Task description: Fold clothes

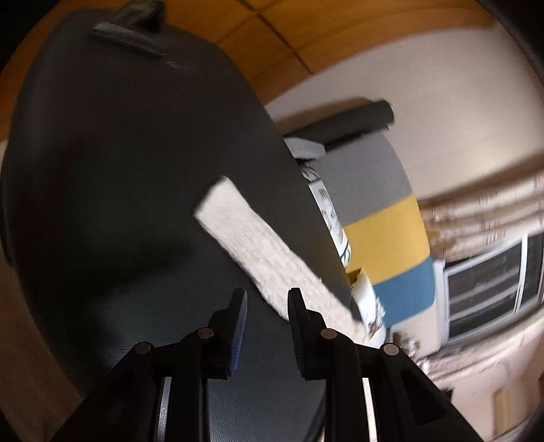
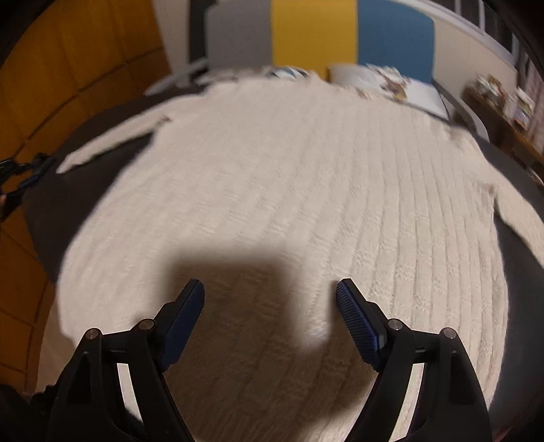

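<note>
A cream ribbed knit sweater (image 2: 289, 176) lies spread flat on a dark table (image 2: 68, 204), filling most of the right wrist view. My right gripper (image 2: 270, 289) hovers just above its near part, open wide, with nothing between the fingers; its shadow falls on the knit. One sleeve (image 2: 102, 149) stretches out to the left. In the left wrist view that sleeve (image 1: 268, 258) runs diagonally across the dark table (image 1: 119, 170). My left gripper (image 1: 267, 299) sits beside the sleeve, open with a narrow gap; its right finger (image 1: 295, 306) overlaps the sleeve's edge.
A wall panel of grey, yellow and blue bands (image 2: 312, 30) stands behind the table. Papers and white items (image 2: 391, 85) lie at the table's far edge. A wooden floor (image 2: 68, 68) is on the left. The left gripper (image 2: 30, 176) shows at the left edge. A window (image 1: 493, 282) is at right.
</note>
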Demonstrator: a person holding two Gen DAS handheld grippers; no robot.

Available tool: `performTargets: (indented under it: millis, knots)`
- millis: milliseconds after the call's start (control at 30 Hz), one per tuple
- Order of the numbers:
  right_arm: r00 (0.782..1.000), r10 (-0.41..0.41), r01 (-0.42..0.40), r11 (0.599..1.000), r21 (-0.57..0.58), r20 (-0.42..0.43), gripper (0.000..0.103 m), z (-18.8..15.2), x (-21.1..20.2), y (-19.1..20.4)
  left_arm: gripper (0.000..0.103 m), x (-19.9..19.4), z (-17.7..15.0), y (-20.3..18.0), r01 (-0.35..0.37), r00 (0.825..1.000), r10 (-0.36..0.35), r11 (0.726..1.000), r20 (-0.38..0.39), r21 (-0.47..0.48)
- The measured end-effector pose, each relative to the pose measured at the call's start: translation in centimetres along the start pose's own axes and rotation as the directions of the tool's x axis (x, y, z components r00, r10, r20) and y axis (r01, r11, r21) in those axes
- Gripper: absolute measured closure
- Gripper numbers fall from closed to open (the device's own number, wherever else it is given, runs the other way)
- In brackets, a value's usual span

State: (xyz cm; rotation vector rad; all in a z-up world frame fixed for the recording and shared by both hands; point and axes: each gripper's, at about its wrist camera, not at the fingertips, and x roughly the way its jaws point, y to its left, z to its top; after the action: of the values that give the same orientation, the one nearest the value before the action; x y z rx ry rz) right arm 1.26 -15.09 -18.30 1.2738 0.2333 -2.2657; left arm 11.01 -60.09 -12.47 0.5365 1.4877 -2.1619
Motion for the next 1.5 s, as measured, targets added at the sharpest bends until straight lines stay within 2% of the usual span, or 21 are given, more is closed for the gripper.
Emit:
performTargets:
  millis: [67,100,167,233,300,367,400,433,500,533,600,700,800,933,1067,1167,1233,1333,1400,1467,1500]
  knots:
    - [0.999,0.048,-0.048,0.998,0.037,0.015,0.012,0.1,0.1,-0.5,0.08,2.2,-2.0,-2.5,0.025,0.998,-0.019,0.995,-0.065,0.092]
    - [0.997,0.078,-0.079,0.996,0.043,0.014,0.003,0.2,0.1,-0.7,0.08,3.3,-3.0,-3.8,0.04,0.995,-0.026,0.99,-0.099,0.138]
    - [0.993,0.116,-0.116,0.99,0.074,0.006,0.0,0.5,0.2,-1.0,0.08,5.6,-5.2,-6.6,0.084,0.984,-0.047,0.973,-0.172,0.216]
    - [0.989,0.149,-0.147,0.983,0.111,-0.012,0.0,0.8,0.3,-1.5,0.079,8.4,-8.4,-10.6,0.158,0.959,-0.08,0.948,-0.272,0.278]
    - [0.971,0.241,-0.236,0.955,0.181,-0.007,0.001,1.4,-0.4,-3.1,0.079,10.5,-11.7,-14.4,0.214,0.931,-0.082,0.913,-0.355,0.349]
    - [0.944,0.325,-0.329,0.909,0.255,0.061,0.001,1.7,-2.3,-5.8,0.079,11.5,-14.8,-17.1,0.258,0.907,-0.076,0.878,-0.414,0.403]
    - [0.94,0.317,-0.341,0.896,0.284,0.127,0.001,1.9,-3.9,-7.9,0.079,11.9,-16.3,-18.3,0.278,0.895,-0.071,0.86,-0.441,0.427]
    - [0.933,0.299,-0.351,0.879,0.322,0.202,0.001,1.9,-5.7,-10.6,0.079,12.2,-17.9,-19.5,0.3,0.882,-0.065,0.841,-0.466,0.45]
    - [0.907,0.236,-0.382,0.807,0.449,0.348,0.001,0.7,-9.2,-17.7,0.079,12.9,-20.9,-21.9,0.343,0.855,-0.049,0.8,-0.516,0.493]
    - [0.902,0.181,-0.379,0.765,0.52,0.391,0.001,-0.6,-10.5,-21.1,0.079,13.3,-22.4,-23.2,0.366,0.841,-0.04,0.777,-0.54,0.512]
    - [0.887,0.062,-0.38,0.66,0.648,0.457,0.001,-3.1,-13.0,-27.9,0.079,13.7,-24.7,-24.5,0.372,0.828,-0.005,0.753,-0.561,0.542]
    - [0.86,-0.126,-0.384,0.478,0.79,0.495,0.001,-7.3,-14.7,-37.6,0.079,14.4,-26.7,-25.2,0.362,0.813,0.037,0.75,-0.58,0.554]
    - [0.855,-0.227,-0.377,0.347,0.859,0.467,0.001,-10.0,-15.1,-43.8,0.079,15.8,-27.4,-25.9,0.34,0.808,0.067,0.759,-0.586,0.556]
    - [0.884,-0.27,-0.314,0.26,0.913,0.381,0.001,-10.4,-13.7,-47.7,0.079,16.8,-28.5,-25.9,0.309,0.81,0.099,0.765,-0.578,0.564]
    - [0.886,-0.271,-0.33,0.203,0.922,0.377,0.001,-10.5,-12.5,-50.7,0.079,17.1,-29.4,-25.8,0.291,0.81,0.123,0.765,-0.574,0.574]
    - [0.891,-0.283,-0.309,0.197,0.931,0.355,0.021,-10.0,-11.5,-52.2,0.079,17.3,-29.9,-25.5,0.281,0.808,0.138,0.764,-0.572,0.581]
    - [0.896,-0.28,-0.306,0.174,0.936,0.345,0.026,-10.5,-10.7,-53.0,0.079,17.5,-30.2,-25.3,0.277,0.805,0.145,0.766,-0.576,0.58]
    - [0.899,-0.298,-0.281,0.173,0.944,0.322,0.051,-10.5,-9.7,-53.8,0.079,17.8,-30.4,-25.1,0.27,0.799,0.155,0.772,-0.582,0.576]
    - [0.911,-0.299,-0.245,0.166,0.955,0.285,0.084,-10.2,-9.0,-54.2,0.079,17.8,-30.6,-25.0,0.27,0.794,0.158,0.774,-0.587,0.573]
    - [0.917,-0.301,-0.221,0.165,0.961,0.262,0.095,-10.3,-8.6,-54.5,0.079,17.8,-30.8,-24.9,0.268,0.793,0.164,0.77,-0.586,0.578]
    - [0.915,-0.306,-0.221,0.168,0.961,0.264,0.095,-10.3,-8.5,-54.6,0.079,17.8,-30.9,-24.9,0.271,0.791,0.163,0.771,-0.589,0.577]
